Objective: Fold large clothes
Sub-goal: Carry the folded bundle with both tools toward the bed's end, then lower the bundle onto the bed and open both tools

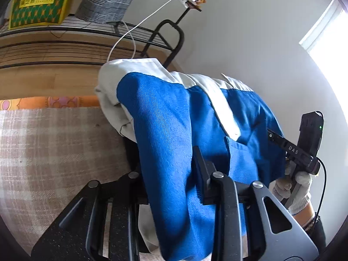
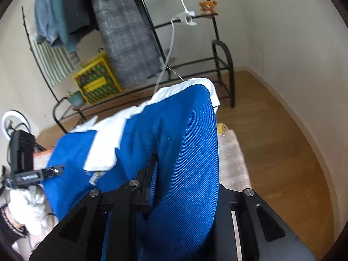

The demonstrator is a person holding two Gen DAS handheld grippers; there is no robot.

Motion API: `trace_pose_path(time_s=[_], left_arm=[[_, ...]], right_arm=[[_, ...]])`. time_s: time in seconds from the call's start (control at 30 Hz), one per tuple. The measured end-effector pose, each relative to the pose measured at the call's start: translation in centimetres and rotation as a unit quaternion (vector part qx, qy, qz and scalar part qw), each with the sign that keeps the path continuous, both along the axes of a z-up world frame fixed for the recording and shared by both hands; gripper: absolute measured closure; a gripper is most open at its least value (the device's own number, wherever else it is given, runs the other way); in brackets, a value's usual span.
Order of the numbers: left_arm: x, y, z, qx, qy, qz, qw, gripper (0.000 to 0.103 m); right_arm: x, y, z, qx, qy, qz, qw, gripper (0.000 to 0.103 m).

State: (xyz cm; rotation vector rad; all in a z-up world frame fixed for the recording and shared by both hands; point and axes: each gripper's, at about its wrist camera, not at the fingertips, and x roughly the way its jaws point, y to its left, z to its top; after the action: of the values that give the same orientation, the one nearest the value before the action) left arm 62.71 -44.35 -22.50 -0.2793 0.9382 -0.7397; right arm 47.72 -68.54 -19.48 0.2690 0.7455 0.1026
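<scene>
A large blue garment with white panels [image 1: 169, 113] hangs in the air over a plaid-covered bed [image 1: 54, 141]. My left gripper [image 1: 169, 174] is shut on a thick bunch of its blue cloth. One black finger [image 1: 202, 169] shows and the other is hidden under the fabric. In the right wrist view the same garment [image 2: 178, 134] drapes over my right gripper [image 2: 184, 178], which is shut on another bunch. Its left finger [image 2: 150, 174] shows and the right one is covered. Each view shows the other gripper at the garment's far edge, held by a gloved hand [image 1: 293, 187] [image 2: 28, 206].
A black metal rack [image 2: 224, 71] stands behind the bed with a yellow-green box [image 2: 95, 82], a hanging grey plaid cloth [image 2: 126, 39], a white cable and a small teddy bear [image 2: 208, 6]. Wooden floor [image 2: 271, 141] runs along a white wall. A bright window [image 1: 326, 43] is at the right.
</scene>
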Motion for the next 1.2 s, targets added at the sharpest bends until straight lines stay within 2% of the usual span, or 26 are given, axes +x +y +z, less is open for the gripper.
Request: trace_pose_path(time_s=[0.07, 0.1, 0.17, 0.23, 0.3, 0.43, 0.6, 0.87, 1.2], left_arm=[[-0.2, -0.5, -0.1, 0.019, -0.017, 0.000, 0.9997, 0.064], [-0.2, -0.5, -0.4, 0.024, -0.020, 0.001, 0.9995, 0.061], [-0.1, -0.5, -0.9, 0.033, -0.017, 0.008, 0.9993, 0.044], [0.1, -0.3, -1.2, 0.040, -0.014, 0.014, 0.9990, 0.037], [0.2, 0.0, -1.1, 0.037, -0.001, 0.022, 0.9991, 0.037], [-1.1, -0.2, 0.5, 0.061, -0.030, 0.017, 0.9975, 0.037], [-3.9, 0.3, 3.4, 0.076, -0.064, 0.006, 0.9950, 0.037], [-10.1, 2.6, 10.4, 0.064, -0.106, 0.003, 0.9923, 0.037], [-19.4, 7.2, 21.1, 0.037, -0.162, -0.010, 0.9861, 0.037]], right_arm=[[0.4, 0.3, -0.9, -0.038, 0.024, -0.015, 0.999, 0.063], [0.9, 0.3, -1.4, -0.049, 0.037, -0.023, 0.998, 0.063], [1.1, 0.2, -2.2, -0.047, 0.056, -0.037, 0.997, 0.061], [0.9, 0.2, -2.3, -0.048, 0.055, -0.044, 0.996, 0.058], [0.9, 0.1, -2.1, -0.054, 0.060, -0.053, 0.995, 0.054], [0.5, 0.0, -0.9, -0.081, 0.058, -0.069, 0.993, 0.051], [-1.7, -0.7, 1.0, -0.067, 0.035, -0.093, 0.993, 0.049], [-6.2, 1.2, 7.9, -0.081, -0.005, -0.084, 0.993, 0.049], [-14.2, 6.1, 18.8, -0.094, -0.070, -0.073, 0.990, 0.049]])
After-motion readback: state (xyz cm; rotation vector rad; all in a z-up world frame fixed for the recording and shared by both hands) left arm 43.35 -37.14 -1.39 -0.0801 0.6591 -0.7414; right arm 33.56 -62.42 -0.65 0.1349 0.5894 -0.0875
